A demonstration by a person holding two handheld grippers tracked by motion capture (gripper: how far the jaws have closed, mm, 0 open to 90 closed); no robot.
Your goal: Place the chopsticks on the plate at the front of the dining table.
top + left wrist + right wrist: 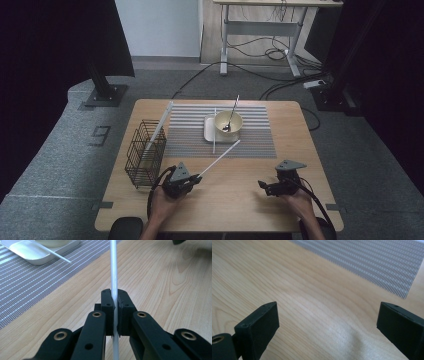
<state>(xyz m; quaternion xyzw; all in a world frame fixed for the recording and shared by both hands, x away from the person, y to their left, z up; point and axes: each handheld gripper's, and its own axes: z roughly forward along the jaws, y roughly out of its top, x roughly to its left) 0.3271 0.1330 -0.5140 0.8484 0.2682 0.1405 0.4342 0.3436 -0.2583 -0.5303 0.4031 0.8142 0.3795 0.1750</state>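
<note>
My left gripper (114, 305) is clamped on a white chopstick (114, 270), jaws tight on both sides; the stick slants up-right toward the striped placemat (250, 131). My right gripper (328, 327) hangs w/ jaws wide apart, nothing btwn them, just over bare desk (299, 287) near the front right. On the mat: cream bowl (228, 124) w/ a spoon (231, 116) in it, on a small white tray (209, 129); a second chopstick (214, 131) lies across the tray. Wire basket (145, 152) at left edge.
</note>
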